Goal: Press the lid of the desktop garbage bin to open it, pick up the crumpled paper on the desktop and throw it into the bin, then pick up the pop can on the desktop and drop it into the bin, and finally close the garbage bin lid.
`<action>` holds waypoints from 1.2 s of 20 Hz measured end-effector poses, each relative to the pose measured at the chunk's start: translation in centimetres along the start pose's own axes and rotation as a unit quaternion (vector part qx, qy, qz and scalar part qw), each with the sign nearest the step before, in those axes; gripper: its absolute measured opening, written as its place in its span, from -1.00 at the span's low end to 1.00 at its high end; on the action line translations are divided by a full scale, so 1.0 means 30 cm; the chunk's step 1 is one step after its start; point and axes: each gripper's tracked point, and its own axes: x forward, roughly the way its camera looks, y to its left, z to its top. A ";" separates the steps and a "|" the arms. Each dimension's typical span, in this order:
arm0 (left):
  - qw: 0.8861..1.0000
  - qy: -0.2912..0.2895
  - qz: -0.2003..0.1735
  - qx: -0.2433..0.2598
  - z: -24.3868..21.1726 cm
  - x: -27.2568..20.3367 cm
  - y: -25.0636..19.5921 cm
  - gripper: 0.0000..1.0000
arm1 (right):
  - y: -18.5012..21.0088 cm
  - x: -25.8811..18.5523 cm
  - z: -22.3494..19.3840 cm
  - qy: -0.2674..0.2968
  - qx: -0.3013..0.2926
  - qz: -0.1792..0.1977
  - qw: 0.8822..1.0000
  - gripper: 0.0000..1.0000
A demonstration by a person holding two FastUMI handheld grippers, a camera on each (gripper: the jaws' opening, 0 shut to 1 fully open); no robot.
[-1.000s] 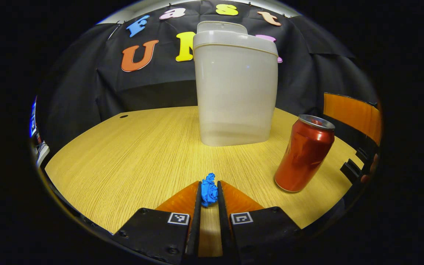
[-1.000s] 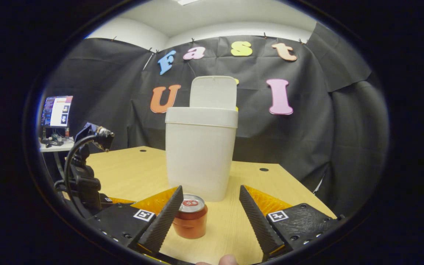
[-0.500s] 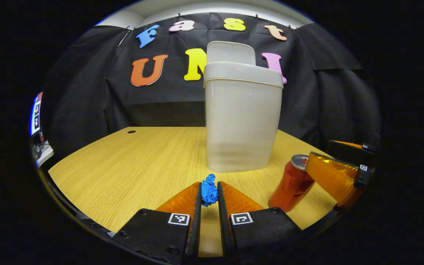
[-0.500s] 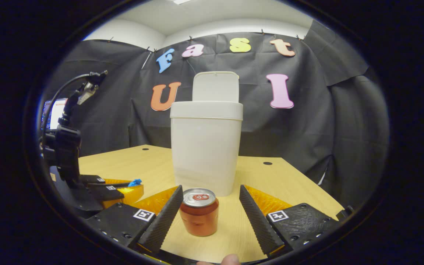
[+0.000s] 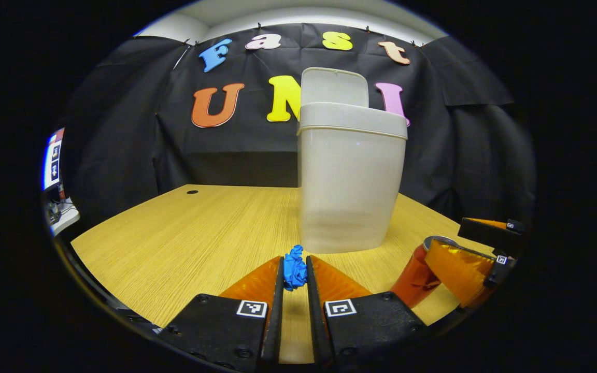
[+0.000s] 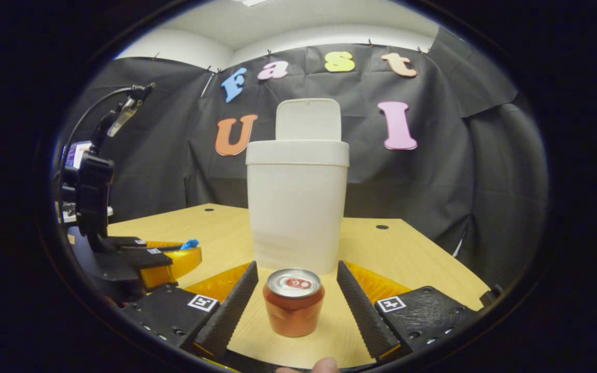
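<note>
**Paper pinched, can bracketed, bin lid up**

The left gripper [image 5: 294, 269] has its fingers nearly together, pressed on the blue crumpled paper [image 5: 294, 267], which sits at the fingertips just above the wooden counter [image 5: 189, 233]. The wad looks light and soft; it should crush a little under the squeeze without slipping, so the present hold across its middle seems right for carrying it over the rim.

The desktop garbage bin [image 6: 297, 207] stands upright toward the back of the counter, its lid [image 6: 309, 119] raised behind the collar, so the mouth is open.

The right gripper [image 6: 294, 282] is wide open, one finger on either side of the red pop can [image 6: 294, 301]; neither finger appears to touch it. The can stands upright in front of the bin. It is thin metal with a smooth, curved wall, probably light and easy to dent or tip; a hold across the middle of its body, below the top rim, looks safest.

No brand on the can is legible. The square patterned tags on the gripper bodies carry no readable writing.
</note>
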 end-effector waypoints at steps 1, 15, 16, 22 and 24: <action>1.000 -0.004 0.000 0.000 0.009 -0.002 -0.001 -0.46 | 0.002 0.006 -0.012 0.005 0.000 0.000 1.000 0.91; 0.999 -0.044 -0.008 0.007 0.133 -0.009 -0.012 -0.47 | -0.012 0.071 -0.268 0.117 0.045 -0.001 0.992 0.87; 0.999 -0.046 -0.007 0.007 0.139 -0.009 -0.009 -0.47 | -0.011 0.071 -0.278 0.121 0.046 -0.001 0.992 0.93; 0.998 -0.061 -0.005 0.008 0.198 -0.009 -0.003 -0.47 | -0.004 0.073 -0.297 0.133 0.051 0.007 0.990 0.92; 0.998 -0.063 -0.006 0.007 0.207 -0.009 -0.005 -0.47 | 0.004 0.077 -0.304 0.138 0.059 0.013 0.989 0.91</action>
